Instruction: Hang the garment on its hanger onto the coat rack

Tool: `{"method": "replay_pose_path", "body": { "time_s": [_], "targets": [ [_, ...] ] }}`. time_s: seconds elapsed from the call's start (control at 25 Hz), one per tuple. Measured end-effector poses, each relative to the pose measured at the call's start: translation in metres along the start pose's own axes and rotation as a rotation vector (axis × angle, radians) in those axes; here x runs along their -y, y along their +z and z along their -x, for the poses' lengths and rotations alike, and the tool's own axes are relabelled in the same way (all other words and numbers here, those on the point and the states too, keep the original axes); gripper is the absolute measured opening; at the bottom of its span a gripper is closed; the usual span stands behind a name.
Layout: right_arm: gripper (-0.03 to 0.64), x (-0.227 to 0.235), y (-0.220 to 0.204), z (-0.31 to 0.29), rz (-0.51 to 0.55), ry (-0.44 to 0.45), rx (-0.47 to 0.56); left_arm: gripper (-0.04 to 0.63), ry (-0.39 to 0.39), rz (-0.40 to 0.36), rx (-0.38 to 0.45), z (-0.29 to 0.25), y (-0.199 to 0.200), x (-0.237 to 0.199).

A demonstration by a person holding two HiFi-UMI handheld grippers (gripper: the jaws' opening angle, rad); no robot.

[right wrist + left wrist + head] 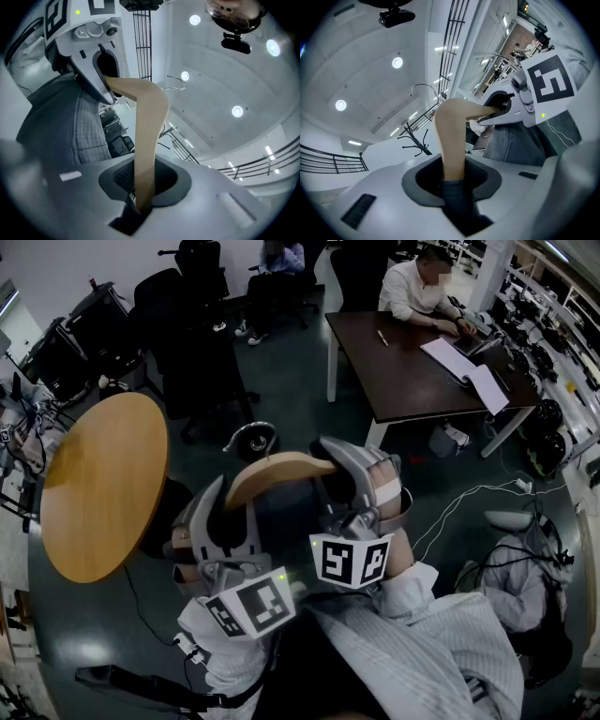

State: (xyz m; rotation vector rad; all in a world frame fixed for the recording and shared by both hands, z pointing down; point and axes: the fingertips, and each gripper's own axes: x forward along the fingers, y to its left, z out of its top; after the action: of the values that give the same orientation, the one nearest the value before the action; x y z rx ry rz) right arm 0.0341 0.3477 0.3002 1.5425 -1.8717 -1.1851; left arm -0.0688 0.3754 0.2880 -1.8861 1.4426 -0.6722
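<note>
1. Between the jaws of the left gripper [452,180] sits one end of the wooden hanger [279,472], pinched there together with a fold of dark ribbed fabric [457,197].
2. The right gripper [143,187] is clamped narrow on the bare wood of the hanger's other end.
3. The hanger is a pale, light brown bar bent at the middle. It spans the gap between the two grippers, and its thin metal hook [425,87] curves up from the bend.
4. The grey striped garment [422,652] spreads on the near side of the grippers in the head view, close against the person.
5. Both grippers point up toward the ceiling and lean in to each other, and their marker cubes [349,561] face the head camera. White sleeves [417,579] show just behind them.
6. A black coat rack [414,138] with curved arms stands beyond the hanger in the left gripper view, well apart from it.
7. On the left of the head view is a round wooden table [103,484]. At far right a person [412,287] sits at a dark desk [412,362] with papers on it.
8. Black office chairs [202,362] stand on the grey floor [300,399] at far left. Round lights [397,62] dot the pale ceiling.
</note>
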Motion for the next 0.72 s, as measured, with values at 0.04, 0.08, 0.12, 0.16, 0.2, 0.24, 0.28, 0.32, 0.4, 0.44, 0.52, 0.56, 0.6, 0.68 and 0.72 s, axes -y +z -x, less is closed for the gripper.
{"method": "replay_pose_path", "body": {
  "time_s": [0.04, 0.08, 0.12, 0.16, 0.2, 0.24, 0.28, 0.32, 0.4, 0.44, 0.52, 0.56, 0.6, 0.68, 0.72],
  "targets": [
    [0.052, 0.002, 0.001, -0.001, 0.005, -0.002, -0.002, 0.101, -0.002, 0.003, 0.002, -0.001, 0.001, -0.001],
    [0.052, 0.004, 0.001, -0.002, 0.008, -0.005, -0.003, 0.101, -0.003, 0.006, 0.004, -0.002, 0.003, -0.003],
    [0.052, 0.006, 0.001, -0.002, 0.011, -0.006, -0.004, 0.101, -0.004, 0.008, 0.006, -0.003, 0.004, -0.003],
    [0.052, 0.007, 0.001, -0.002, 0.013, -0.008, -0.006, 0.101, -0.005, 0.01, 0.008, -0.003, 0.005, -0.004],
    [0.052, 0.008, 0.001, -0.002, 0.014, -0.009, -0.007, 0.101, -0.006, 0.01, 0.009, -0.004, 0.005, -0.004],
    [0.052, 0.008, 0.001, -0.002, 0.014, -0.01, -0.009, 0.101, -0.007, 0.011, 0.01, -0.004, 0.006, -0.004],
    [0.054, 0.009, 0.001, -0.002, 0.014, -0.012, -0.012, 0.101, -0.01, 0.012, 0.011, -0.004, 0.006, -0.004],
    [0.054, 0.009, 0.001, -0.001, 0.013, -0.014, -0.015, 0.101, -0.014, 0.013, 0.013, -0.003, 0.006, -0.004],
    [0.056, 0.01, 0.001, 0.001, 0.011, -0.015, -0.021, 0.101, -0.022, 0.017, 0.015, -0.003, 0.006, -0.003],
    [0.057, 0.011, -0.001, 0.002, 0.01, -0.013, -0.024, 0.101, -0.026, 0.019, 0.015, -0.004, 0.008, -0.001],
    [0.058, 0.013, -0.008, 0.007, 0.005, -0.009, -0.028, 0.101, -0.031, 0.02, 0.015, -0.004, 0.012, 0.006],
    [0.058, 0.014, -0.012, 0.01, 0.003, -0.007, -0.03, 0.101, -0.033, 0.019, 0.014, -0.004, 0.015, 0.01],
    [0.06, 0.015, -0.015, 0.013, 0.001, -0.006, -0.031, 0.101, -0.033, 0.019, 0.012, -0.004, 0.017, 0.014],
    [0.061, 0.015, -0.021, 0.018, -0.004, -0.005, -0.031, 0.101, -0.033, 0.021, 0.009, -0.002, 0.02, 0.022],
    [0.063, 0.016, -0.023, 0.02, -0.006, -0.005, -0.031, 0.101, -0.033, 0.022, 0.007, -0.002, 0.02, 0.024]
  ]
}}
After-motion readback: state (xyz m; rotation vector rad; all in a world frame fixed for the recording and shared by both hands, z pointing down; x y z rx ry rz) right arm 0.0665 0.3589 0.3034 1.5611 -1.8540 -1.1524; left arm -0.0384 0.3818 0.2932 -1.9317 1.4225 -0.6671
